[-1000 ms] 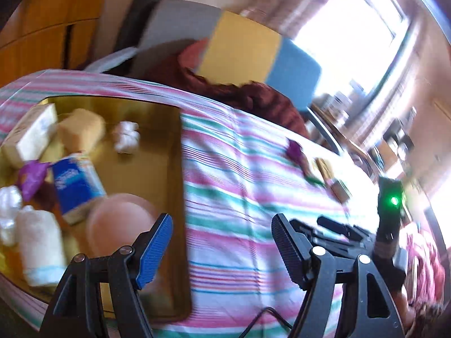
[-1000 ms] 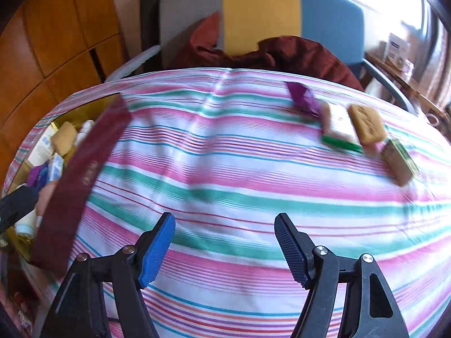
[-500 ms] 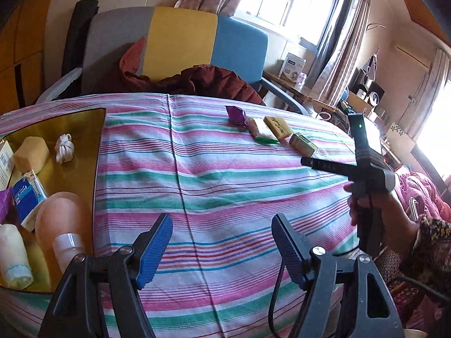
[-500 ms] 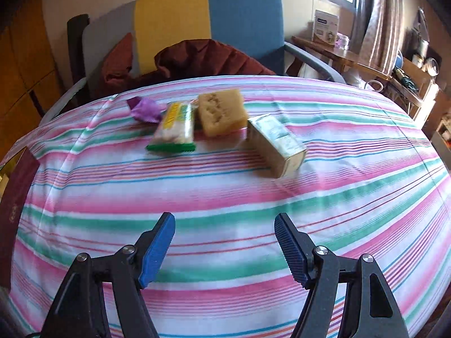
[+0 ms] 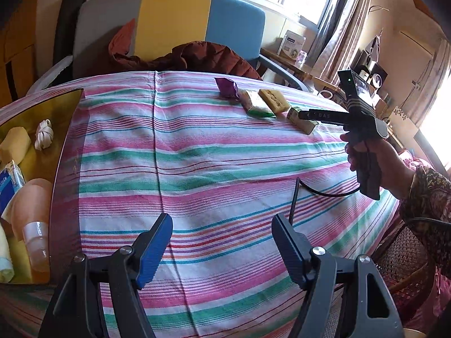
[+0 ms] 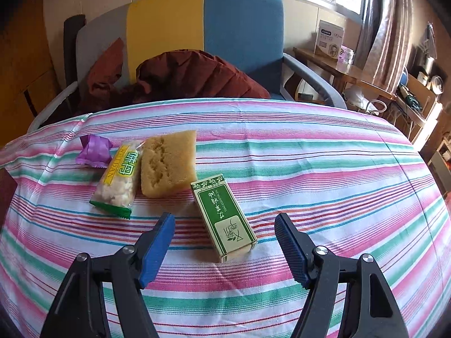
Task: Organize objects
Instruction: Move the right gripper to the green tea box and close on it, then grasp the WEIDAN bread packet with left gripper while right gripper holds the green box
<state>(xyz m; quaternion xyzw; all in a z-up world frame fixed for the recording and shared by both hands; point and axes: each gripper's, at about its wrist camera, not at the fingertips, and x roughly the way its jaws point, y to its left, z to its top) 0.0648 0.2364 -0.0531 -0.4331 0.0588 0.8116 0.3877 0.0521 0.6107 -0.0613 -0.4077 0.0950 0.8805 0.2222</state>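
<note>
The right gripper (image 6: 224, 235) has swung across the striped tablecloth (image 6: 310, 169) and now hovers, jaws spread and empty, over a green box (image 6: 224, 217), which has come close between its fingers. At ten o'clock from the box lie a yellow sponge (image 6: 167, 163), a snack packet (image 6: 119, 178) and a purple wrapper (image 6: 94, 150). The left gripper (image 5: 222, 242) stays released; the gold tray (image 5: 42, 118) has slid to nine o'clock.
</note>
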